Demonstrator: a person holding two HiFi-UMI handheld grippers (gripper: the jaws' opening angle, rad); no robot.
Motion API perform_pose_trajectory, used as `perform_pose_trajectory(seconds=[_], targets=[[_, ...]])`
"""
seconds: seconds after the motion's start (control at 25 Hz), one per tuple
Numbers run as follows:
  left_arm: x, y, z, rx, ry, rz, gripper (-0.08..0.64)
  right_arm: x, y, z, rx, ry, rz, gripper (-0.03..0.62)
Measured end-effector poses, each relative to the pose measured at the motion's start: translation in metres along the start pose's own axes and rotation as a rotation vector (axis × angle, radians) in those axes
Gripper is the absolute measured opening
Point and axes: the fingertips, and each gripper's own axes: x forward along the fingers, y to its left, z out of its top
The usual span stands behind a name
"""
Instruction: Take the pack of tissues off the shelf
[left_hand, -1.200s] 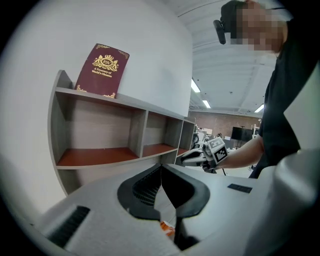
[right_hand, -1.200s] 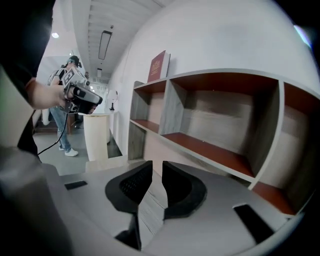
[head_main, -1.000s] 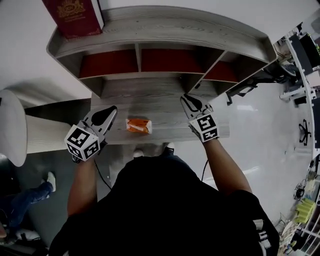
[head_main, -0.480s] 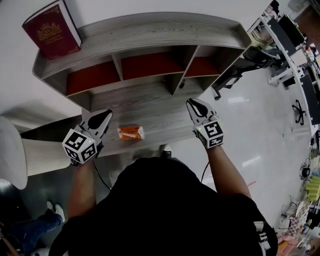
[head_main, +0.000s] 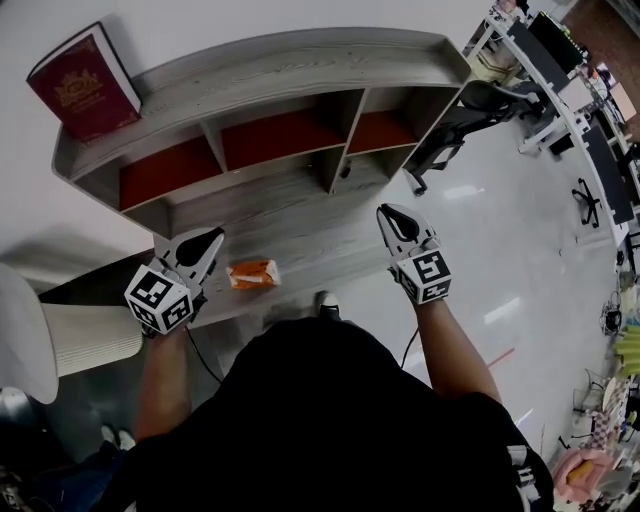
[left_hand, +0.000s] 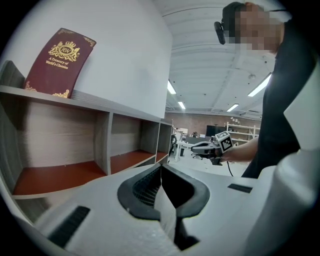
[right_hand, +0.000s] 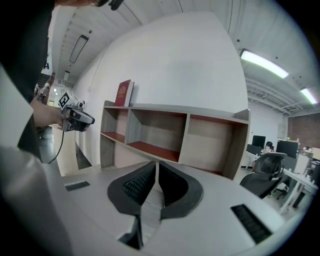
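Note:
The orange pack of tissues lies on the grey wooden lower board of the shelf unit, in front of the red-floored compartments. My left gripper hovers just left of the pack, apart from it, with its jaws together and nothing in them. My right gripper hangs near the board's right end, well clear of the pack, jaws shut and empty. Neither gripper view shows the pack.
A dark red book leans on the shelf's top at the left. An office chair and desks stand to the right. A white round top and a ribbed white column sit at the left.
The head view has swung, so the shelf now sits farther left and tilted. Both grippers keep about the same places either side of the pack, which has not moved on the board.

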Motion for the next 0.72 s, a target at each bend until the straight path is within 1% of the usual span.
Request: perform_pose_trajectory(seconds=[0.24, 0.48, 0.72], targets=[[0.006, -0.006, -0.001, 0.011, 0.018, -0.022, 0.020, -0.018, -0.007, -0.002, 0.008, 0.002, -0.036, 0.028], [0.010, -0.007, 0.000, 0.014, 0.016, -0.033, 0.020, -0.028, -0.012, -0.003, 0.013, 0.007, -0.048, 0.026], [0.013, -0.009, 0.002, 0.012, 0.004, -0.038, 0.020, -0.034, -0.015, 0.003, 0.056, -0.015, -0.060, 0.026]])
